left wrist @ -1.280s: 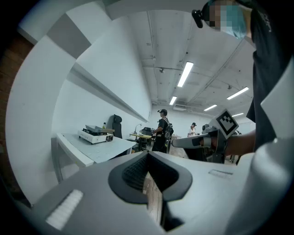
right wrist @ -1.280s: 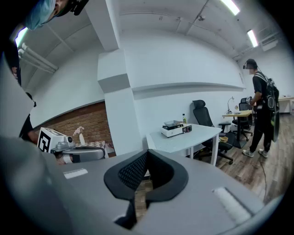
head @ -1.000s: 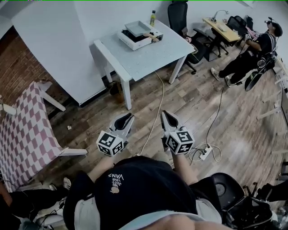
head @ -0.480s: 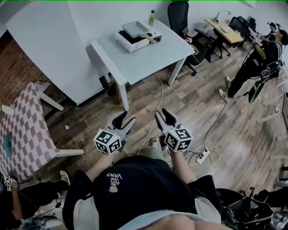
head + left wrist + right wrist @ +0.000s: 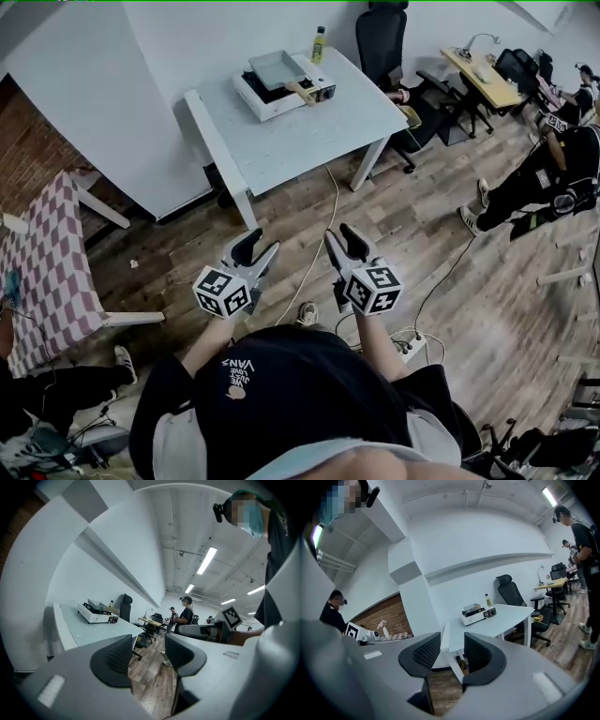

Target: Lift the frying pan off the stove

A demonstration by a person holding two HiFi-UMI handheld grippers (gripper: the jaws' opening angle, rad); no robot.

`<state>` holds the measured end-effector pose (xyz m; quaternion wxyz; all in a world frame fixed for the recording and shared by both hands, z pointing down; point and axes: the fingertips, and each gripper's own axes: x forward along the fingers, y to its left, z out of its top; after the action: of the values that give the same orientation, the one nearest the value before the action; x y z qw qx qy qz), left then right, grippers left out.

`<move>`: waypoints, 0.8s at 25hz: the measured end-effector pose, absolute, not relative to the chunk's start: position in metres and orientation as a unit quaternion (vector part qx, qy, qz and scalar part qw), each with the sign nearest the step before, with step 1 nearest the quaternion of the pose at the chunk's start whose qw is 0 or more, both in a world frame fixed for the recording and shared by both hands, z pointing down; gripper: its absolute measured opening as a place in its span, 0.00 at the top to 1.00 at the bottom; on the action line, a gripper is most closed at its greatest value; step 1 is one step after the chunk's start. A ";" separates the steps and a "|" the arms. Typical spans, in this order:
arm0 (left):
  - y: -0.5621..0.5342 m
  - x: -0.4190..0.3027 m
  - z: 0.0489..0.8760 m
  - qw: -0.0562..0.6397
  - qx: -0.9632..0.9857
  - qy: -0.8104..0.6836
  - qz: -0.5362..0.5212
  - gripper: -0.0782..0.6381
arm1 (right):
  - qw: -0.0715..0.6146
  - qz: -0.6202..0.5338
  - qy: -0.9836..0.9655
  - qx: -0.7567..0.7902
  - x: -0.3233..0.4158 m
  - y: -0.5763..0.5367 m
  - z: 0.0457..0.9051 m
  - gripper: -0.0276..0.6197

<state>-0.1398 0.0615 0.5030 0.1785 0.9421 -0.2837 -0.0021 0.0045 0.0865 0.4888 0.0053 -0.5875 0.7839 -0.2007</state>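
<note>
White rectangular surface [image 5: 309, 131] stood well ahead of the left claw [image 5: 258, 248] and the right claw [image 5: 342, 240], on a wood-plank floor [image 5: 422, 225] in a white-walled room. At the end of it farthest from the claws sat a white portable stove [image 5: 265, 99]. The grey square frying pan [image 5: 274, 67] rested on top of the stove, its wooden handle toward the right-claw side. A yellow-green bottle [image 5: 319, 42] stood just behind the stove. Black office chair [image 5: 380, 37] was beyond the surface's far right corner. Pink-and-white checked table [image 5: 42, 272] was off to the left of the left claw, with a brick wall [image 5: 33, 155] past it. White power strip [image 5: 410, 348] lay on the floor near the right claw. A person in black [image 5: 553, 178] was far to the right of the right claw. Both claws were held side by side in the air, apart from each other, pointing toward the surface. Jaws of each had just been opening. Both stood moderately wide, with nothing between them and touching nothing. The pan was well apart from both claws, still on the stove.
</note>
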 end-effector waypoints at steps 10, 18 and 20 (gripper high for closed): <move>0.036 -0.088 0.505 0.201 0.923 -0.328 -0.021 0.62 | -0.013 -0.218 0.814 -0.538 0.051 0.042 0.497 0.73; 0.006 -0.076 0.510 0.215 0.915 -0.342 -0.023 0.62 | -0.010 -0.225 0.817 -0.531 0.069 0.004 0.500 0.73; -0.011 -0.076 0.510 0.218 0.914 -0.341 -0.029 0.62 | -0.009 -0.229 0.815 -0.532 0.070 -0.010 0.502 0.73</move>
<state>-0.0760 -0.0106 0.5097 0.2177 0.9139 -0.3414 -0.0290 0.0699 -0.0098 0.5023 -0.0092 -0.5317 0.8154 -0.2287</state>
